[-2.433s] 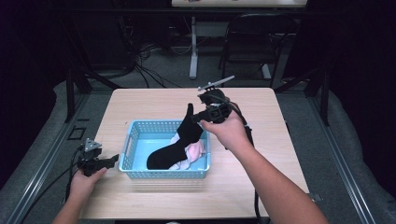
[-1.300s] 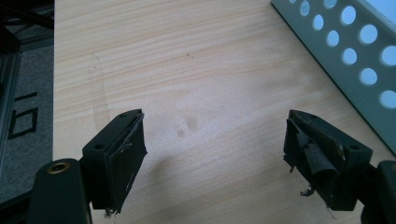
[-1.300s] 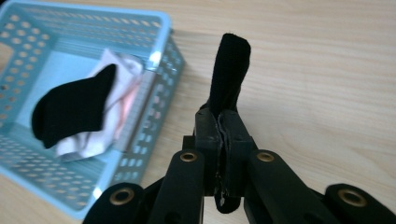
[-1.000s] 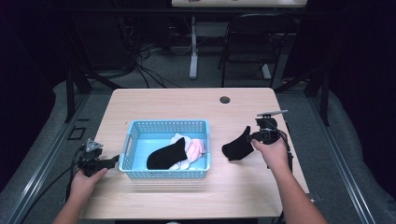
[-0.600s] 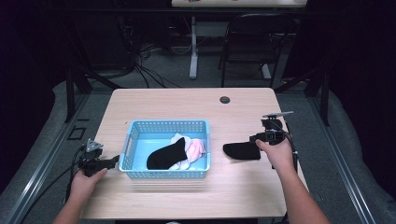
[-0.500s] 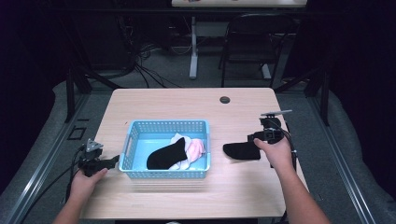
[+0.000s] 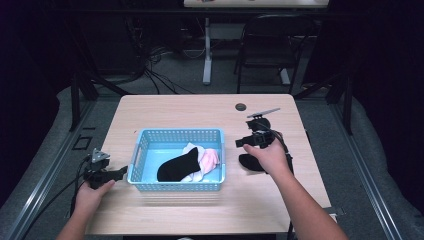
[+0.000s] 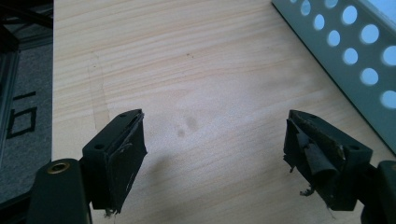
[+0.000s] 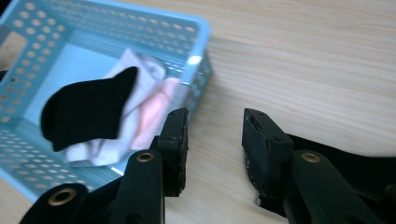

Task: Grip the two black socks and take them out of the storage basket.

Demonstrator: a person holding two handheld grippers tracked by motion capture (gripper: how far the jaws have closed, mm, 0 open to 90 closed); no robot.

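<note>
Overhead, a light wooden surface (image 7: 175, 112) carries a blue perforated basket (image 7: 177, 136) left of centre. Inside the basket a black sock (image 7: 177, 165) lies over white and pink cloth (image 7: 207, 162). A second black sock (image 7: 249, 162) lies flat on the surface just right of the basket, partly hidden under the right hand (image 7: 270, 156). The right tool (image 7: 241, 143) is held above that sock, pointing toward the basket; in the right gripper view its jaws stand apart with bare wood between them, nothing gripped, and the loose sock (image 9: 359, 170) shows dark at lower right behind the right jaw. That view also shows the basket (image 9: 201, 70) with its sock (image 9: 84, 112) and cloth (image 9: 149, 112). The left tool (image 7: 120, 172) rests low at the left edge of the surface, its tip close to the basket's left wall; in the left gripper view its jaws are wide apart over bare wood (image 8: 196, 93), with the basket wall (image 8: 345, 56) at upper right. A small dark round grommet (image 7: 241, 106) sits in the surface near the far edge.
</note>
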